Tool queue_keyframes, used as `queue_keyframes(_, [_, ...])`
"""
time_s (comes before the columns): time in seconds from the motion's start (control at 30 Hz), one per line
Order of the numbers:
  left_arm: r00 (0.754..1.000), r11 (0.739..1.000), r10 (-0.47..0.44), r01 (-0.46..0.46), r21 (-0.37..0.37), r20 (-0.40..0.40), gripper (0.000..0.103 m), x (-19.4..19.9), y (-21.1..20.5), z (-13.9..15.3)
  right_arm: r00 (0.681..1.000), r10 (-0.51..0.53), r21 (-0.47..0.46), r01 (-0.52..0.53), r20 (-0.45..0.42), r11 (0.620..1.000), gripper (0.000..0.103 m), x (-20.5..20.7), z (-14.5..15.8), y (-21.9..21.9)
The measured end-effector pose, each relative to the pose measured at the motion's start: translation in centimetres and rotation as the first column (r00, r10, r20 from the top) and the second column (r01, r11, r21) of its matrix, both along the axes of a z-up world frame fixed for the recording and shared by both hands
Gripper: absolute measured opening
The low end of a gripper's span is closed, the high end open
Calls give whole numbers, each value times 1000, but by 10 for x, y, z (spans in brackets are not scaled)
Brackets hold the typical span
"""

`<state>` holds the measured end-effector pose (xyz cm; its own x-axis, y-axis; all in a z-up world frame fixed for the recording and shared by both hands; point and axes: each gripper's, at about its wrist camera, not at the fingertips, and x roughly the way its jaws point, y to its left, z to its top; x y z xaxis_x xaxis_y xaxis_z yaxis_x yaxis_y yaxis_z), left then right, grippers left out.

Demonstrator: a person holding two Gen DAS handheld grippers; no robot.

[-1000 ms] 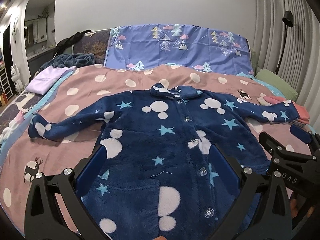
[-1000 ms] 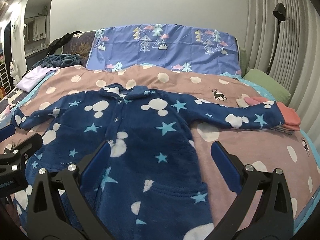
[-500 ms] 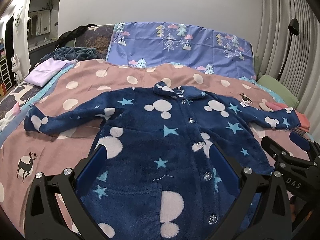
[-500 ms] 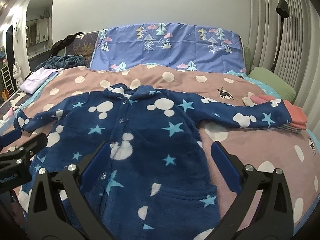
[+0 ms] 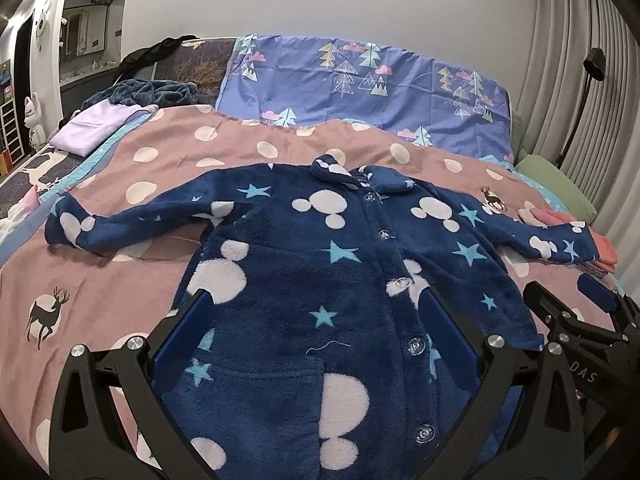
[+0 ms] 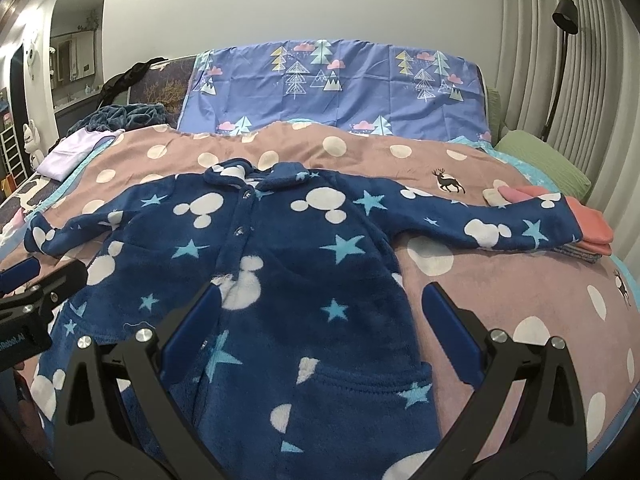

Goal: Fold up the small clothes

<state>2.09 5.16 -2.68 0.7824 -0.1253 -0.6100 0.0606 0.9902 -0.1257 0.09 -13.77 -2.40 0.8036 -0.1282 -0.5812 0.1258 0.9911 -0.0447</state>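
Note:
A small navy fleece jacket (image 5: 320, 264) with white mouse heads, light-blue stars and a buttoned front lies flat on the bed, collar far, both sleeves spread out. It also shows in the right wrist view (image 6: 288, 264). My left gripper (image 5: 316, 328) is open and empty above the jacket's lower left front. My right gripper (image 6: 320, 320) is open and empty above the lower right front. The right gripper shows at the right edge of the left wrist view (image 5: 580, 320), and the left gripper at the left edge of the right wrist view (image 6: 36, 300).
The bed has a pink dotted blanket (image 5: 168, 160). A blue tree-print pillow cover (image 5: 360, 80) stands at the head. A lilac folded cloth (image 5: 96, 124) lies far left. Pink folded items (image 6: 592, 232) and a green pillow (image 6: 540, 156) lie at the right. Curtains and a lamp stand right.
Both grippers have drawn back a little and tilted up, so more of the jacket and headboard shows. The jacket has not moved.

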Motion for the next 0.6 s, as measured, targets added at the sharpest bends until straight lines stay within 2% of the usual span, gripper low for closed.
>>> queue_keyframes(0.6, [999,1000,25,-26,11,48,102,-7,12,2,999,51,42,-50,-15,998,101,1,-4,3])
